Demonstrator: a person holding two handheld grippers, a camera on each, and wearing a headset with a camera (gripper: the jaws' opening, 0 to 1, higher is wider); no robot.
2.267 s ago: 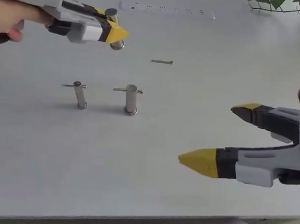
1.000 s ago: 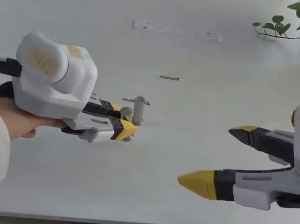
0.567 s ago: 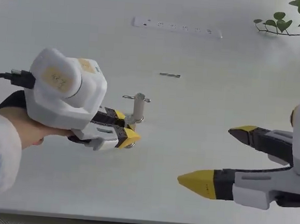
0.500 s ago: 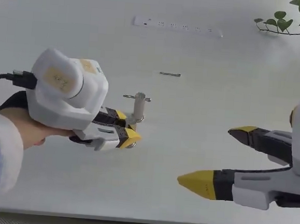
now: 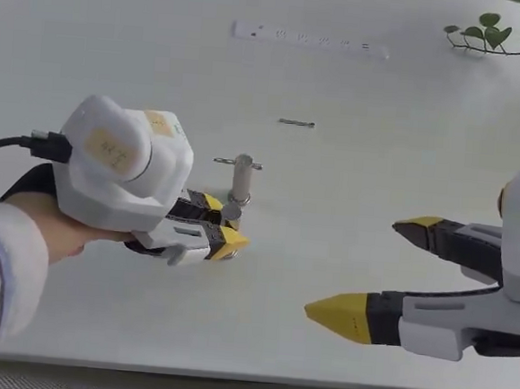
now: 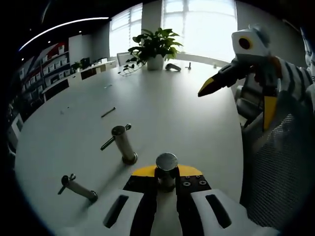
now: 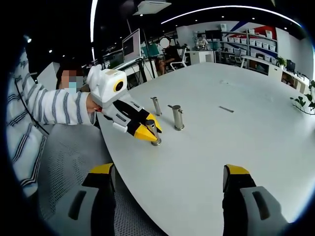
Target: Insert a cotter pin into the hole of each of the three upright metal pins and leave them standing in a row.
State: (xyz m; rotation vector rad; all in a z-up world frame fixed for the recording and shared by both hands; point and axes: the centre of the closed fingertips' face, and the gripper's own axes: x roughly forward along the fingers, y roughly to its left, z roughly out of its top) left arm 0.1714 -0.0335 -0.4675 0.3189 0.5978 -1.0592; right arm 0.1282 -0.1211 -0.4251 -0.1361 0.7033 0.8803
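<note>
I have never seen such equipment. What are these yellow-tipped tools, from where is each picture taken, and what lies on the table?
No robot here: a person holds two hand-held grippers. The rectangular picture comes from a camera on the person's head; each round picture comes from a camera on one of the grippers. The left hand-held gripper is shut on an upright metal pin, with no cotter pin visible in it. The right hand-held gripper is open and holds nothing. On the table stand a second pin and a third pin, each with a cotter pin through it. A loose cotter pin lies farther back, and beyond it a power strip.
</note>
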